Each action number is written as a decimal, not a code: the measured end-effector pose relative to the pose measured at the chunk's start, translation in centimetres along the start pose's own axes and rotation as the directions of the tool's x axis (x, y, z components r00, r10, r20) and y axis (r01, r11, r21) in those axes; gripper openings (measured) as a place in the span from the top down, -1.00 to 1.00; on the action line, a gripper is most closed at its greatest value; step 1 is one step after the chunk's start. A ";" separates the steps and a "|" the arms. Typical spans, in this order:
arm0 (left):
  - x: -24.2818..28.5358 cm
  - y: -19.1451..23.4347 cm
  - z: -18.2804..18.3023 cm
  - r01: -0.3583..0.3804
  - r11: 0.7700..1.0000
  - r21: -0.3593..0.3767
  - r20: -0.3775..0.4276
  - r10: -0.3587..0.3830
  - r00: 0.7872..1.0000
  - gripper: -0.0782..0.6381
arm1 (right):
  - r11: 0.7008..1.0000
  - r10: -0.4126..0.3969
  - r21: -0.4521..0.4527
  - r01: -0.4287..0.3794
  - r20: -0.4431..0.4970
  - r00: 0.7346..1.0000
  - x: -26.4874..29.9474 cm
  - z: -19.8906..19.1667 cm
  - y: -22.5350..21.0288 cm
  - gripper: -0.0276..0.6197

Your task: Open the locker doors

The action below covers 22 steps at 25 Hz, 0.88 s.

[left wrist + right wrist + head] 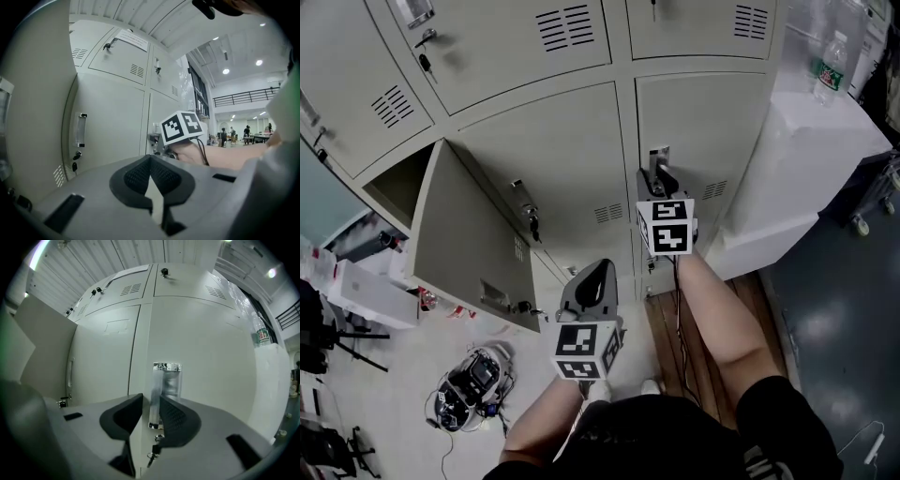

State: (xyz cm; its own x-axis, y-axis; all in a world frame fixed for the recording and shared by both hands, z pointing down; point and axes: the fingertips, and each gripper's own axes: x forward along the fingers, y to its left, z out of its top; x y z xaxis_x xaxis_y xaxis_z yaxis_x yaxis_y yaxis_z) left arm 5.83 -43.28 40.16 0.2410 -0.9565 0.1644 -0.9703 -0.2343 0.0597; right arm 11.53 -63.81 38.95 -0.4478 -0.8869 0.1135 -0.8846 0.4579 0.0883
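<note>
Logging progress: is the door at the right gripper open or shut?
Shut: the door lies flush with the next door, handle between the right gripper's jaws.

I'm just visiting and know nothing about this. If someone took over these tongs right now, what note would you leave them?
Left tongs: shut, empty, held back from the lockers.
Right tongs: open around the shiny metal pull handle of the beige metal locker door on the right; a slim gap shows beside one pad, so not clamped.
Done: the beige locker door at the left stands open.
To do: grip that handle and pull; the middle door beside it is shut too.
</note>
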 end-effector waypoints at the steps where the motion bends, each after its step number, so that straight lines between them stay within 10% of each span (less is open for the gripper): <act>1: 0.0 -0.1 0.0 -0.002 1.000 0.001 0.000 0.002 1.000 0.79 | 1.000 0.005 0.005 -0.005 0.001 1.000 -0.1 0.0 0.0 0.57; 22: -1.3 -6.4 0.3 0.047 0.999 0.000 0.028 -0.047 0.999 0.79 | 0.965 0.261 0.024 -0.262 0.039 0.965 -7.9 -1.1 -0.6 0.59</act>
State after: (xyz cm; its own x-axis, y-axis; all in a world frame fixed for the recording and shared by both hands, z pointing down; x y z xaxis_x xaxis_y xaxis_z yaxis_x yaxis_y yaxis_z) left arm 11.74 -40.52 39.30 0.2858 -0.9488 0.1342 -0.9579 -0.2790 0.0674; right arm 15.77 -56.97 39.09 -0.6675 -0.7386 0.0938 -0.7395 0.6724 0.0318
